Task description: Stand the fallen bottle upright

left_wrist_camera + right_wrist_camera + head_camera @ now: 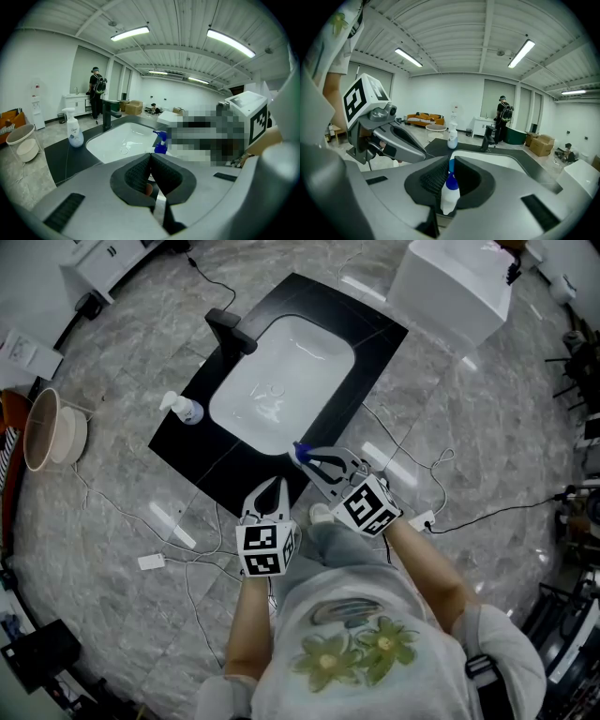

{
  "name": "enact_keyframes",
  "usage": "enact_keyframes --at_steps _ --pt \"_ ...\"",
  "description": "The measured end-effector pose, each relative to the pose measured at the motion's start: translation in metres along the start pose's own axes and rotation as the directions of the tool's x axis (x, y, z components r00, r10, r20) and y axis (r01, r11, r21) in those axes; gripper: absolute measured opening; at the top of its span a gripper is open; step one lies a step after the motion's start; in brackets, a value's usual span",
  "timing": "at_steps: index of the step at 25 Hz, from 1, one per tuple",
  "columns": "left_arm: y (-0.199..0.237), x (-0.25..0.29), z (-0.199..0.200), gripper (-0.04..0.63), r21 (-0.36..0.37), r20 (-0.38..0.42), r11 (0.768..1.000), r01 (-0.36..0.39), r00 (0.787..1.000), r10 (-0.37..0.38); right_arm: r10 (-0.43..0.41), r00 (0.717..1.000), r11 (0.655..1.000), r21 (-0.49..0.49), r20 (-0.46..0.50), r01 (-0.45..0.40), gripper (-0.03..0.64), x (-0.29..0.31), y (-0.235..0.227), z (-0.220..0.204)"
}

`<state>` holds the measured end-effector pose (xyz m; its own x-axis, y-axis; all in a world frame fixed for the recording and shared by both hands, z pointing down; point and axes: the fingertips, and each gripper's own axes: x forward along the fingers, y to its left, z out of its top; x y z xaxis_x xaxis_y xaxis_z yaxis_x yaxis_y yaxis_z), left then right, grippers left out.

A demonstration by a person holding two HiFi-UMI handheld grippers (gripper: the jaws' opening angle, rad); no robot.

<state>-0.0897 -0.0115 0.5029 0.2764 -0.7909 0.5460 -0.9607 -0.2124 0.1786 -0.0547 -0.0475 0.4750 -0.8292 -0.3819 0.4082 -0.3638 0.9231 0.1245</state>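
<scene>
- The right gripper [315, 461] is recorded closed on the bottle [449, 193]. In the right gripper view the white body is clamped between the two dark pads, and the blue spray head rises above them.
- In the head view the bottle's blue top [300, 453] is located at the near rim of the sink [281, 371], over the front edge of the black countertop [187, 452].
- In the left gripper view the spray head [160, 142] is seen uppermost. Whether the base is resting on the countertop cannot be determined.
- The left gripper [274, 487] is held just beside the right one, nearer the person. Its jaws are observed pressed together with nothing between them [151, 157].
- A black faucet [231, 331] is noted at the far-left corner of the sink.
- A soap dispenser [182, 409] is standing upright on the countertop's left end, well apart from the bottle.
- A pale basin [42, 429] is noted on the floor to the left.
</scene>
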Motion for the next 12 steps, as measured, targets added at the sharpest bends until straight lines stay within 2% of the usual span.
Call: enact_keyframes --at_steps 12 --pt "0.0016 -0.0039 -0.0064 0.015 -0.016 -0.001 1.0 0.01 1.0 -0.01 -0.012 1.0 0.997 0.078 0.021 0.01 0.055 0.0009 0.004 0.0003"
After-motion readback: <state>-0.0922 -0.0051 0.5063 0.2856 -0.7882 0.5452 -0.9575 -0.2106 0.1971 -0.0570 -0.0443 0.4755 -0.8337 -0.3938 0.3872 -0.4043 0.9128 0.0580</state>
